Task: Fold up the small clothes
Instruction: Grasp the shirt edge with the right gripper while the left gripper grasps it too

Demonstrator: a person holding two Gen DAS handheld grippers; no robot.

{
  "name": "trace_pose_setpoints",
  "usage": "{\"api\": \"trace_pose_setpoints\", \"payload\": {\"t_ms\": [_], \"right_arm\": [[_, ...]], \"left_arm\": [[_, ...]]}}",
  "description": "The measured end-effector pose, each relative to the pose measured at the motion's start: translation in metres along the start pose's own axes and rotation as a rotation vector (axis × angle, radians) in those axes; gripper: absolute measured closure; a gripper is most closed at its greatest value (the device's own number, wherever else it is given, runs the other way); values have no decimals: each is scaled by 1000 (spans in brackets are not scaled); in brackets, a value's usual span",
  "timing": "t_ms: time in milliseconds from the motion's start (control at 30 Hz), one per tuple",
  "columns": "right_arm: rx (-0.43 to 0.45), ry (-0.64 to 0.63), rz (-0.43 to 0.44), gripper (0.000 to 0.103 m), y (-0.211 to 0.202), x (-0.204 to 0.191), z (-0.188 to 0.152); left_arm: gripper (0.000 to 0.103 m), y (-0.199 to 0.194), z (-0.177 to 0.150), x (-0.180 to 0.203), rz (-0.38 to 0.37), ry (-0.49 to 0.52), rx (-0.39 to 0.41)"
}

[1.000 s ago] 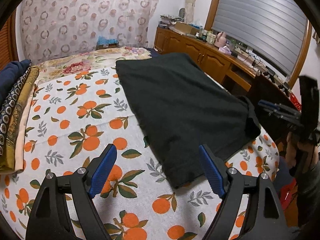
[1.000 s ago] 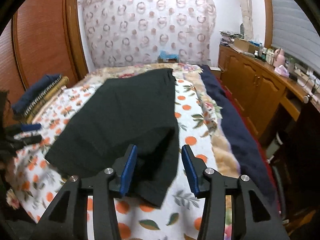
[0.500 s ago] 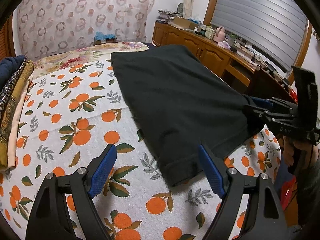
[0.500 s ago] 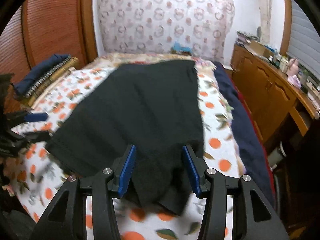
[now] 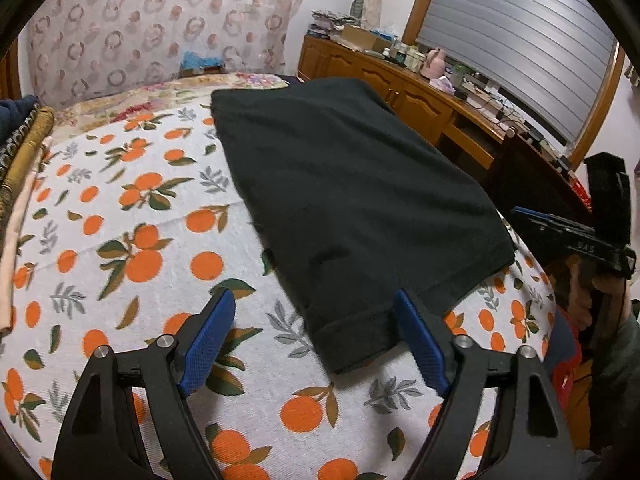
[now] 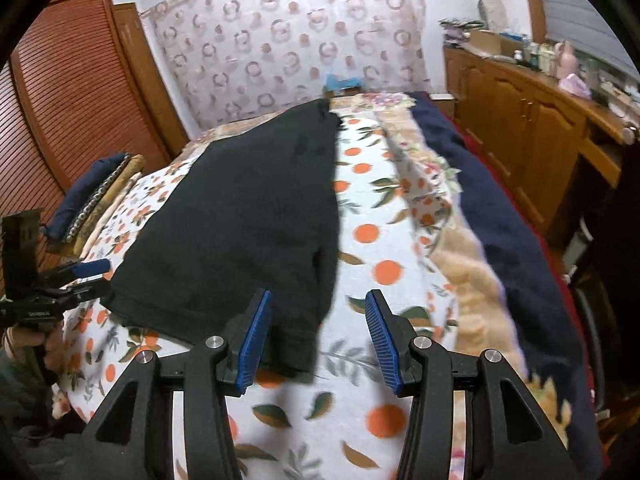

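A black garment (image 5: 344,184) lies flat on the bed with the orange-print cover (image 5: 120,216). Its near hem corner sits just ahead of my left gripper (image 5: 316,332), which is open and empty above the cover. In the right wrist view the garment (image 6: 248,216) stretches away, with its near corner between the blue pads of my right gripper (image 6: 318,336), which is open and empty. The right gripper also shows in the left wrist view (image 5: 560,232) at the right, and the left gripper shows in the right wrist view (image 6: 86,276) at the left.
Folded fabrics (image 5: 20,140) are stacked at the bed's left edge. A navy blanket (image 6: 512,216) and a beige one run along the right side. Wooden cabinets with clutter (image 5: 420,92) stand beyond the bed. A patterned curtain (image 5: 160,20) hangs behind it.
The left gripper has moved closer to the garment's near hem. The right gripper has shifted right, so the garment corner now lies near its left pad. Both stay open.
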State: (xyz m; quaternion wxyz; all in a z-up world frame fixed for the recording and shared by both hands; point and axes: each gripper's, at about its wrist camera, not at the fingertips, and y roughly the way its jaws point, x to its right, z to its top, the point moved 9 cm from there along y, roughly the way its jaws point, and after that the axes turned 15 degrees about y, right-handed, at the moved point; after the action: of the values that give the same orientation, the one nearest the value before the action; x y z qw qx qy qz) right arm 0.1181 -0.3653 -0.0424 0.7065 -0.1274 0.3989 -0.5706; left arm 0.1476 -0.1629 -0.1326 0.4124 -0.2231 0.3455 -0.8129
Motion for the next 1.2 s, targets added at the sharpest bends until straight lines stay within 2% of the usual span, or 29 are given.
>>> {"api": "trace_pose_setpoints", "payload": {"t_ms": [33,100,167,267,433,467,500,533,567,600,667,800,900,1000,1200], "right_arm": [[-8,-5,4,53,4,-3,-2],[-25,-15,15,53,15,-9,-5],[-43,-16,23,53,24,-13,-7],[-82,-42,7,52,38,-17,-13],[-71,-80,-24,53,43,-22,-11],[-71,-88,-25,57,43,-23,-11],[-74,-103,-23,70,43,-25,-12],[-85,-117,-7,78,42,-29,-15],[-103,-124,21,91,43,-33,-18],[-108,-133,31,93,44,-36,-19],[-90,-173,13,96,43,-41,-20],[-24,-164,23,97,29,-40,-10],[62,-134,50,97,0,-38,9],[111,-146,68,97,-25,-44,17],[173,-179,106,97,-55,-61,24]], "left_arm": [[35,1,-1,1,-3,4,-4],[50,3,-2,4,-12,10,-13],[57,5,-3,7,-28,13,-19],[58,9,-5,10,-36,14,-30],[58,10,-5,13,-35,22,-29],[59,10,-5,14,-34,28,-28],[70,11,-6,17,-47,32,-25],[77,11,-6,18,-61,31,-25],[81,12,-6,20,-74,26,-25],[88,12,-6,21,-70,31,-22],[92,7,-1,23,-75,46,5],[92,-16,13,19,-68,35,89],[92,-48,29,17,-74,28,176],[92,-73,45,21,-54,55,233],[92,-96,56,23,-32,74,267]]}}
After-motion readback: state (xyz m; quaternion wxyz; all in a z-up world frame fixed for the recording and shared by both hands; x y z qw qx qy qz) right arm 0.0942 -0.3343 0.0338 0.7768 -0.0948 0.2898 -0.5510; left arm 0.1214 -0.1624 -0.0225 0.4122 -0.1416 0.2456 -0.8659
